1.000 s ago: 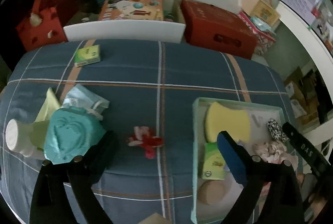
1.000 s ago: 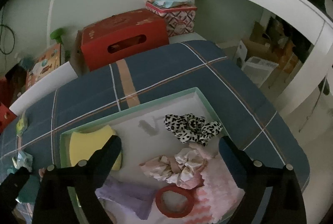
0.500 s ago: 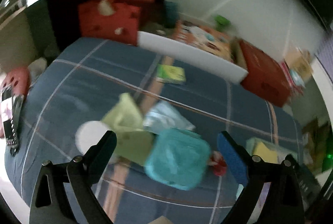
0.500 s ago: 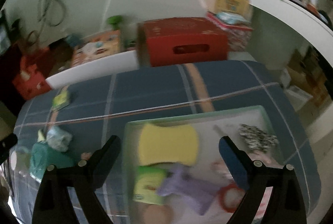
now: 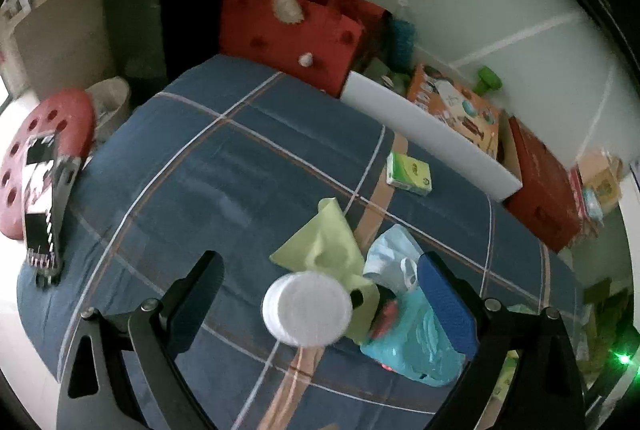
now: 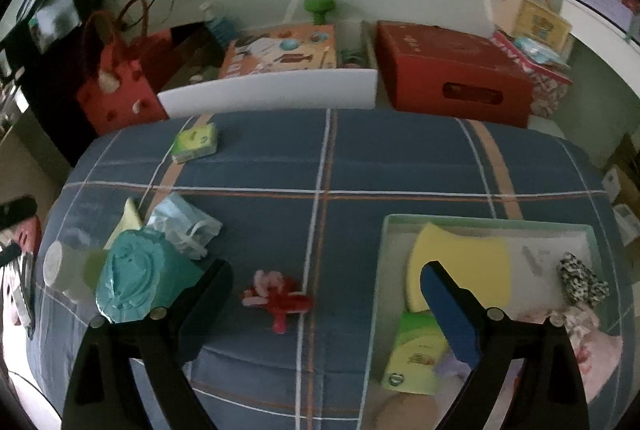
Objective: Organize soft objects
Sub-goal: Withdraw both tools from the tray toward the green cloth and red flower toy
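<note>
1. Blue plaid cloth with white and orange lines point(image 6: 400, 158) covers the work surface; behind it stand a red felt handbag point(image 5: 288, 26), a white board point(image 6: 268, 94) and a red cardboard box with a slot handle point(image 6: 456, 70).
2. The left gripper point(image 5: 320, 302) hangs with its fingers wide apart and nothing between them, above a round white stack of pads point(image 5: 307, 308).
3. Just beside that stack lie a pale green cloth point(image 5: 324, 242), a clear plastic bag with blue contents point(image 5: 392, 258) and a teal soft pack point(image 5: 420, 346), all touching or overlapping.
4. A small green tissue packet point(image 5: 409, 174) lies well apart from the pile, near the white board.
5. The right gripper point(image 6: 326, 294) is also spread open and empty, over a red and pink fabric bow point(image 6: 278, 300) on the cloth.
6. A light green tray point(image 6: 380, 270) on the right holds a yellow sponge point(image 6: 460, 270), a green packet point(image 6: 416, 354), a leopard-print scrunchie point(image 6: 582, 282) and pink fabric pieces point(image 6: 592, 342).
</note>
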The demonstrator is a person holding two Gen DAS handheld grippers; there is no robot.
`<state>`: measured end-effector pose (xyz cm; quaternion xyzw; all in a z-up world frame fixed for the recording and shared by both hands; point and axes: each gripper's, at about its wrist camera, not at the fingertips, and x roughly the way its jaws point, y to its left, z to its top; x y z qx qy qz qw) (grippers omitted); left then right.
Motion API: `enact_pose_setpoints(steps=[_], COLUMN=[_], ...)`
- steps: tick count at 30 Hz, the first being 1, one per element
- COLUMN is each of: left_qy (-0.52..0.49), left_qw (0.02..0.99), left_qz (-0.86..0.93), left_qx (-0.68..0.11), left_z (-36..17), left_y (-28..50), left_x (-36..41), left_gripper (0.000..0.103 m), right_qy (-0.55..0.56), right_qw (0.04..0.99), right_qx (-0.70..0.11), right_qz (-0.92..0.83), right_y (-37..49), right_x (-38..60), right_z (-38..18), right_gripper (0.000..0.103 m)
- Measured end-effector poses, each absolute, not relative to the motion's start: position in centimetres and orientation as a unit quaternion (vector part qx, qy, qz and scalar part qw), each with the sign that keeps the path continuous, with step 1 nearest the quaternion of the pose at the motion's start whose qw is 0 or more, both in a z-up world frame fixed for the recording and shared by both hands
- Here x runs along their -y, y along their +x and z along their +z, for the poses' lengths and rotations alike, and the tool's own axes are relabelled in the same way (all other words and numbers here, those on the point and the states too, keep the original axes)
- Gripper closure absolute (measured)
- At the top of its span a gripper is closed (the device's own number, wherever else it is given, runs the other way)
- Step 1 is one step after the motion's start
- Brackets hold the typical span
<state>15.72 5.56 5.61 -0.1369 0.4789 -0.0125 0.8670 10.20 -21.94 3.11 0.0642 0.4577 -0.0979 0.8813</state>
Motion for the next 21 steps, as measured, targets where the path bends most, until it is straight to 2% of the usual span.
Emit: enact_pose_setpoints(steps=[4, 8, 12, 15, 21], left_qy=[-0.071, -0.039, -0.059, -0.074, -0.033], left_qw=[0.836, 0.791, 0.755, 0.721, 0.7], left_qz=[-0.048, -0.06, -0.082, -0.093, -0.082], left_qx=[-0.541, -0.608, -0.648, -0.683, -0.709], left_z=[3.8, 1.4, -0.5, -2.3, -4.3], left_y=[19.8, 23.4, 26.0, 27.8, 30.0], left_x=[-4.9, -5.2, -5.9, -5.7, -4.1], left_gripper=[0.006, 0.006, 0.006, 0.006, 0.006], right_qy=[0.061, 0.07, 0.07, 0.06, 0.052], right_qw=[0.875, 0.865, 0.854, 0.846, 0.834], right_qx=[-0.472, -0.492, -0.512, -0.526, -0.548], right_qz=[-0.087, -0.072, -0.063, -0.054, -0.042], right_y=[10.8, 11.5, 12.2, 12.6, 13.2], right_x=[21.5, 21.4, 21.1, 20.5, 19.9], right_z=[2.0, 0.6, -0.9, -1.9, -3.6], right_gripper=[0.008, 0.017, 0.025, 0.028, 0.04])
